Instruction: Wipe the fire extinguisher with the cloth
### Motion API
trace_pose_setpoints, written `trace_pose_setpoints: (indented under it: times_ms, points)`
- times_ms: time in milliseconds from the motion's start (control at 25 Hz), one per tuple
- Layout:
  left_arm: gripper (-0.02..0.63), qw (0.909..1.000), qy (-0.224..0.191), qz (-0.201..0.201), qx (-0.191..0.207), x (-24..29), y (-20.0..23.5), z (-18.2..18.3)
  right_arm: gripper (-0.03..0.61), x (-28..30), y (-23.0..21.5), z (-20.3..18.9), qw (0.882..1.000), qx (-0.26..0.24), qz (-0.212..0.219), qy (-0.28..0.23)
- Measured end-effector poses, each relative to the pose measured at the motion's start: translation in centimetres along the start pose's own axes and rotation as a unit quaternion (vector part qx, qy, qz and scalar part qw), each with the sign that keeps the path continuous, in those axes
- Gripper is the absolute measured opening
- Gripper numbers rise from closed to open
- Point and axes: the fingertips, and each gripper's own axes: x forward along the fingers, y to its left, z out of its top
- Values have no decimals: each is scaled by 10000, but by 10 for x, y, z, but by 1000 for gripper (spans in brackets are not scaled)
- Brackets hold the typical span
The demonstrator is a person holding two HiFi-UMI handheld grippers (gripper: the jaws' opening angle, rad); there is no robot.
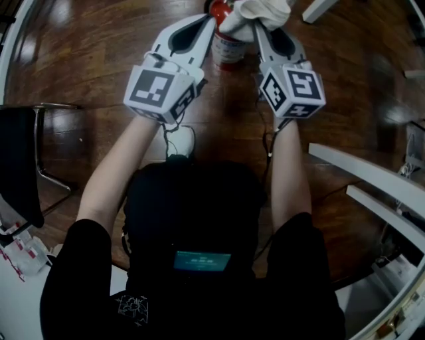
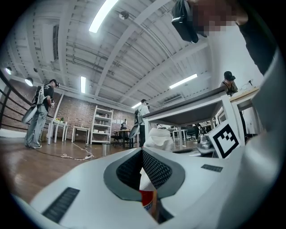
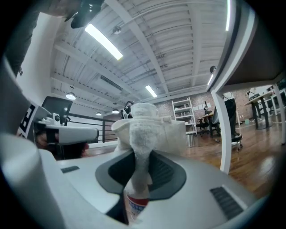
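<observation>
A red fire extinguisher [image 1: 229, 46] with a white label stands on the wooden floor at the top of the head view. A white cloth [image 1: 265, 10] is draped over its top, and my right gripper [image 1: 257, 26] is shut on it. The right gripper view shows the cloth [image 3: 147, 129] pinched between the right gripper [image 3: 142, 156] pads, with the extinguisher [image 3: 135, 205] below. My left gripper [image 1: 211, 20] sits against the extinguisher's upper left, jaws together. Past the left gripper [image 2: 143, 152] I see the cloth [image 2: 157, 137] and the extinguisher [image 2: 149, 200].
A black chair [image 1: 20, 166] stands at the left. White table frame bars [image 1: 372, 176] run along the right. A cable [image 1: 179, 139] lies on the floor near the person's arms. Other people [image 2: 40, 112] and shelves [image 2: 102, 125] stand far off.
</observation>
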Motion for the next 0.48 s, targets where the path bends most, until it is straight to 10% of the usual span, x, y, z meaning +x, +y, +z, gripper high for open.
trace_pose_setpoints:
  times_ms: [480]
  points:
    - [3, 9999, 15, 54, -131, -6, 9, -3, 89, 15, -28, -101, 9971, 244, -332, 635]
